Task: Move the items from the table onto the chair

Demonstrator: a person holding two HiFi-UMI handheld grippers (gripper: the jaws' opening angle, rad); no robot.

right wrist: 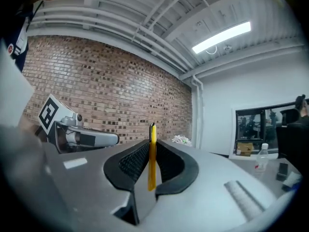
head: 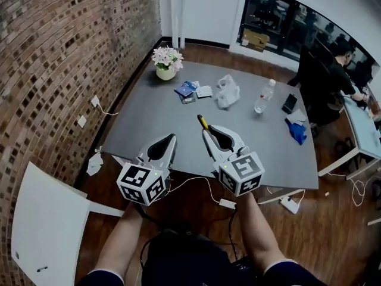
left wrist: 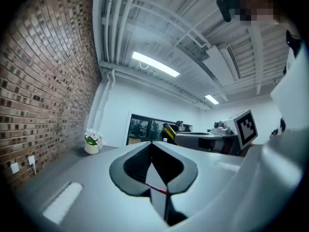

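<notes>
My right gripper hangs over the near half of the grey table, shut on a yellow pen with a black tip. In the right gripper view the pen stands upright between the jaws of the right gripper. My left gripper is beside it at the table's near edge, shut with nothing held; in its own view the left gripper has its jaws closed together. On the table lie blue packets, a white bag, a water bottle, a black phone and a blue cloth. The white chair stands at lower left.
A flower pot stands at the table's far left corner. A brick wall runs along the left. A person sits at another desk at far right. Cables and a white adapter lie on the wooden floor under the near edge.
</notes>
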